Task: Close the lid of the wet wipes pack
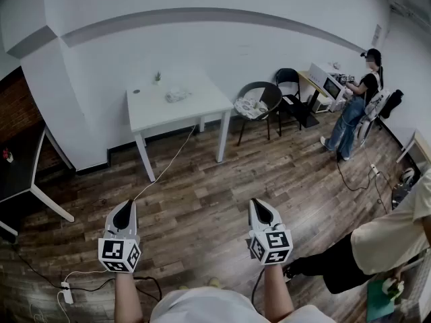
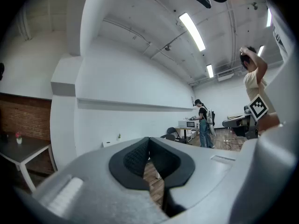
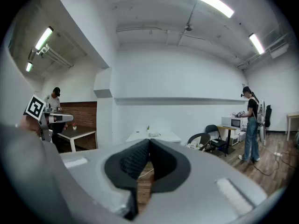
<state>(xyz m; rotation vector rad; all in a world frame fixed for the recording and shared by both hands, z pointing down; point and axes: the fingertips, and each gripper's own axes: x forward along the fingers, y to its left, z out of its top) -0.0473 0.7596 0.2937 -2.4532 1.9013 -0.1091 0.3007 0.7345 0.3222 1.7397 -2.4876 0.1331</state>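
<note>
Both grippers held out level over the wood floor (image 1: 202,200), well short of the white table (image 1: 202,106), side by side and apart from each other. Left gripper (image 1: 124,214): jaws pressed together at the tips, nothing between them. Right gripper (image 1: 261,212): jaws also pressed together, empty. Neither touches anything. Wet wipes pack (image 1: 177,95) lies on the white table, about mid-top and toward the back edge, far from both grippers; too small to tell if the lid is up or down. Small potted plant (image 1: 157,77) stands at the table's back edge, just left of the pack. Small dark round item (image 1: 136,91) sits near the table's left edge. A cable (image 1: 168,163) runs from the table's front edge down across the floor toward the left gripper. Black chair (image 1: 273,94) right of the table has white stuff on its seat. A person (image 1: 357,106) stands at the far right by a microwave (image 1: 330,84) on a side bench. Second person (image 1: 384,237) at the right edge of the head view, close by. Dark table (image 1: 17,170) at the left edge. Power strip (image 1: 66,293) on the floor, bottom left.
</note>
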